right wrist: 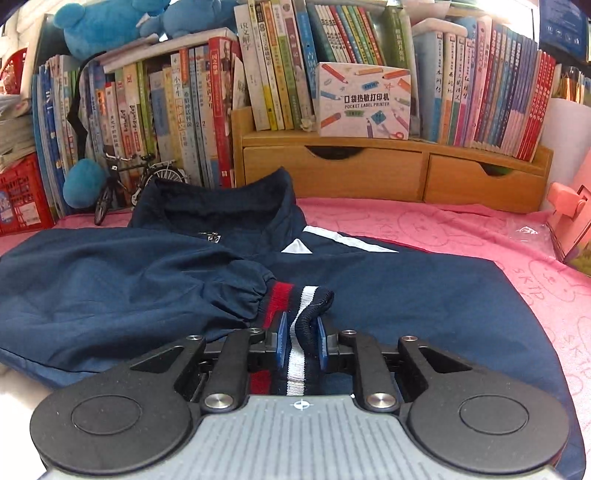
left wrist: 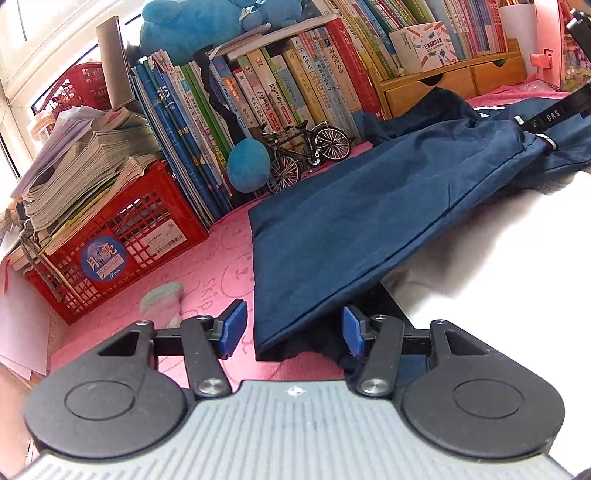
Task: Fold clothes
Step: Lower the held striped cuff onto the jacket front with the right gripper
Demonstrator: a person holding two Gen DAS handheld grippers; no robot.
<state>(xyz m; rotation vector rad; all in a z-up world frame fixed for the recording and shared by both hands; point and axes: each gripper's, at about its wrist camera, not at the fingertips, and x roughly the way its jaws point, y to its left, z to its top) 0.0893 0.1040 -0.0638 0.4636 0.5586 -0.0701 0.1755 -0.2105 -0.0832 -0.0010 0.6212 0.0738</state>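
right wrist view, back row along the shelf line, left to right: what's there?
Red crate → blue plush ball → model bicycle → wooden drawer unit → pink box.

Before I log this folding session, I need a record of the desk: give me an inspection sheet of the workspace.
Surface: pink printed cloth, partly covered.
Job's things: navy jacket spread flat, sleeve folded across, striped cuff on top.
Clutter: model bicycle, red crate stacked with papers, small sock.
Grippers: left gripper open at the jacket's edge; right gripper with the cuff between its pads, grip unclear.
Cables: nothing seen.
Surroundings: rows of books, wooden drawer shelf, blue plush toy.
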